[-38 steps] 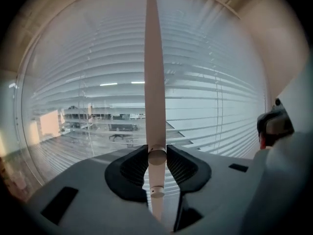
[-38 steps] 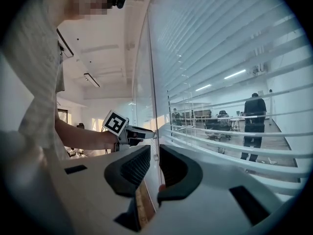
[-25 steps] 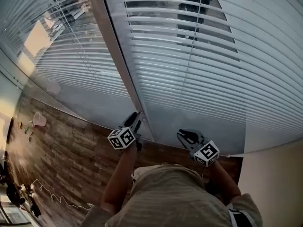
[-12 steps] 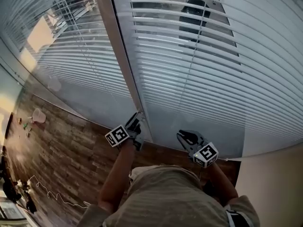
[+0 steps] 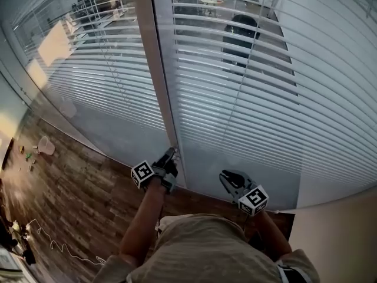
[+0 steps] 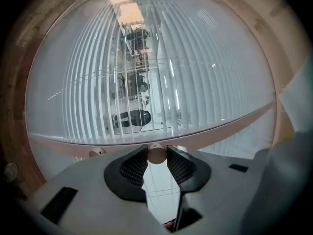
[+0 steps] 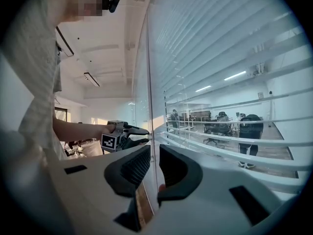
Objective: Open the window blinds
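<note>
The left gripper (image 5: pixel 171 155), pinching the tilt wand (image 6: pixel 157 155) between its fingers, has rolled, opening the slats (image 5: pixel 235 99) beyond; the right gripper (image 5: pixel 228 176) stays pressed together.

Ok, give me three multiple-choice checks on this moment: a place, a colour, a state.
1. Left gripper is: A far from the window; B at the window post; C overhead.
2. Blind slats are: A white; B red; C black.
3. Left fingers are: A wide open, empty; B out of view; C closed on the wand.
B: the head view shows it at the post between the two blinds. A: the slats look white. C: the wand's round end sits pinched between them.
</note>
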`<state>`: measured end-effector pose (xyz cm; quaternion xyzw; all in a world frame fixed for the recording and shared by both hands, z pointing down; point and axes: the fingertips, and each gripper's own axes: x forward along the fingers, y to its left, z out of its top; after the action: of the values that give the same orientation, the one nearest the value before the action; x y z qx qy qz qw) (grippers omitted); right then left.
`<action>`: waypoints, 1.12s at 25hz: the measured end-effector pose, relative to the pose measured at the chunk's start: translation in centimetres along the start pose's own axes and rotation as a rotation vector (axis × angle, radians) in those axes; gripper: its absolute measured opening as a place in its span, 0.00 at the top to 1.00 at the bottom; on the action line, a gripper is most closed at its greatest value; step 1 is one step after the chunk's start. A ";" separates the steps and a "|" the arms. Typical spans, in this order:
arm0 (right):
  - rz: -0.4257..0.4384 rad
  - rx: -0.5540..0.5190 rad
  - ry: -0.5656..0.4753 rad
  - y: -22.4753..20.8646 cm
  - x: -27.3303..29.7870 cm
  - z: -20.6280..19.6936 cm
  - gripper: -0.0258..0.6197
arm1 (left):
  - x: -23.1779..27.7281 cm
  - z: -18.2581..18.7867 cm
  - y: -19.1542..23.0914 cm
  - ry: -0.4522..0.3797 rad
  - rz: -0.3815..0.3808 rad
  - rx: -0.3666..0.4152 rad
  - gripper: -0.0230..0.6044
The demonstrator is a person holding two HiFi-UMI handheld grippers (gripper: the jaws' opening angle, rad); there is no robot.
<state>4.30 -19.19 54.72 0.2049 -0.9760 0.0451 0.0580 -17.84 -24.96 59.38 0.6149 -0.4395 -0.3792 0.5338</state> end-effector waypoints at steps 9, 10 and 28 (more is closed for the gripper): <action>0.017 -0.028 -0.008 -0.5 1.1 1.1 0.86 | 0.5 0.5 -0.2 -0.015 -0.078 -0.216 0.76; 0.020 -0.024 -0.005 -0.3 1.1 0.8 0.86 | 0.4 0.2 0.1 -0.016 -0.093 -0.267 0.76; 0.014 0.054 -0.072 1.2 0.8 1.5 0.86 | -6.6 0.5 1.7 0.077 0.240 0.706 0.76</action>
<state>2.93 -18.63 53.27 0.2008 -0.9774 0.0643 0.0169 -20.67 -18.95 60.95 0.7191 -0.5917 -0.1156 0.3456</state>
